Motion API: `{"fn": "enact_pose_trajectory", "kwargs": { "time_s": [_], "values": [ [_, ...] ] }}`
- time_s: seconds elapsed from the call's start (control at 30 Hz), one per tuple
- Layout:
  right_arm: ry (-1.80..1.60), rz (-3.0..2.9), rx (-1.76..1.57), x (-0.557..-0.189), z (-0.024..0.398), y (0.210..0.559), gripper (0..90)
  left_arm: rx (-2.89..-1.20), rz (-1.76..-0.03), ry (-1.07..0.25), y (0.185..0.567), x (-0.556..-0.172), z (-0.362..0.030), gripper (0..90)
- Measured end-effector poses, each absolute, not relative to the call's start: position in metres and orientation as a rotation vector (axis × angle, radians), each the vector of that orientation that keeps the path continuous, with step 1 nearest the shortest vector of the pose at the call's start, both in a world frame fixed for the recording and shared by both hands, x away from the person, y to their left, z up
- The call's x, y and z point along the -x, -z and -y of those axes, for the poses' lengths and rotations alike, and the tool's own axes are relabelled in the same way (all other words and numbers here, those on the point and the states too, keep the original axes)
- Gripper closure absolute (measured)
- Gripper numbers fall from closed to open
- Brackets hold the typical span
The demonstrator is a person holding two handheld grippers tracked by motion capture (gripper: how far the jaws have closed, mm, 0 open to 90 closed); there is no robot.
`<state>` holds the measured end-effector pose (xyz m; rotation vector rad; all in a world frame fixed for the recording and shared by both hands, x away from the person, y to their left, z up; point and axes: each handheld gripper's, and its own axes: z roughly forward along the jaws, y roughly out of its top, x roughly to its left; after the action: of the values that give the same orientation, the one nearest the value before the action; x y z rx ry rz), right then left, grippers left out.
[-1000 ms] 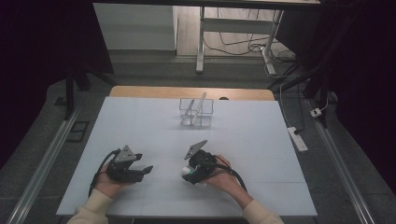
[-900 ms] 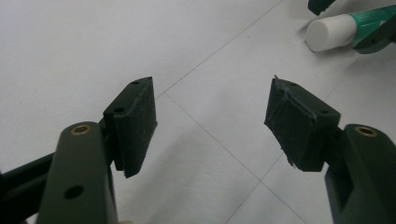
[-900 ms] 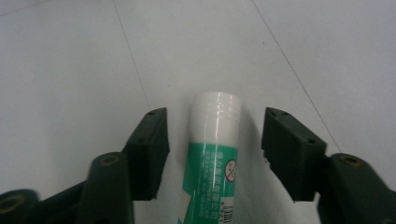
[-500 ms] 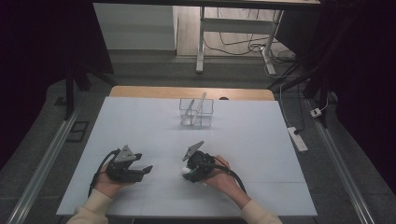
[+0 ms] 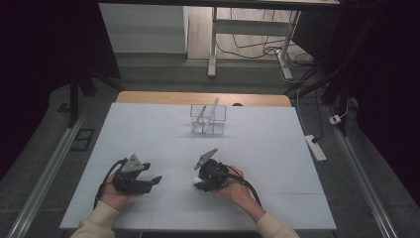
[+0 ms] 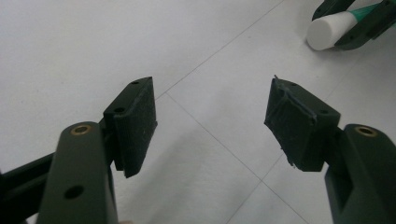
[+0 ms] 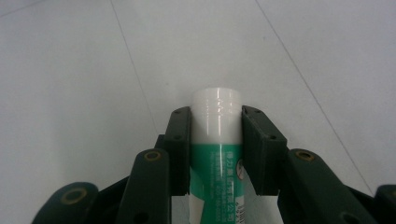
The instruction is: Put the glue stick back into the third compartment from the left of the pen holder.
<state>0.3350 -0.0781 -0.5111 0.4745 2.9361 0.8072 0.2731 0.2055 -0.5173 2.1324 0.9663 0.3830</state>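
The white table (image 5: pixel 277 148) is seen with a clear divided holder (image 5: pixel 208 119) near its far edge. Toward the near edge, the left gripper (image 6: pixel 210 121) is held with jaws apart and empty. The right gripper (image 7: pixel 215 154) has just been closing; its pads are pressed on the green-and-white tube (image 7: pixel 215 140), near the near edge.

White-capped green-and-white glue stick (image 7: pixel 216 140), black gripper (image 7: pixel 216 123), pale blue-white table (image 5: pixel 148 134), clear organiser (image 5: pixel 208 119).

Dim room with dark edges — the pale counter (image 5: pixel 277 144) is the brightest area, lit evenly from above. Shadows are soft, close-ups sharp, with mild glare on the glue stick (image 7: pixel 217 140).
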Motion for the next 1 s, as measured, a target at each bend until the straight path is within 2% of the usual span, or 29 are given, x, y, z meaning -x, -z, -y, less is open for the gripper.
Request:
{"fn": "enact_pose_trajectory", "kwargs": {
  "time_s": [0.57, 1.0],
  "values": [
    [-1.116, -2.770, -0.516, -0.335, 0.103, 0.470, 64.6, -2.130, -0.968, -0.387, 0.517, -0.273, -0.206, 33.8],
    [-1.287, -2.588, -0.614, -0.349, 0.131, 0.445, 64.5, -2.116, -0.971, -0.393, 0.515, -0.272, -0.205, 33.8]
  ]
}}
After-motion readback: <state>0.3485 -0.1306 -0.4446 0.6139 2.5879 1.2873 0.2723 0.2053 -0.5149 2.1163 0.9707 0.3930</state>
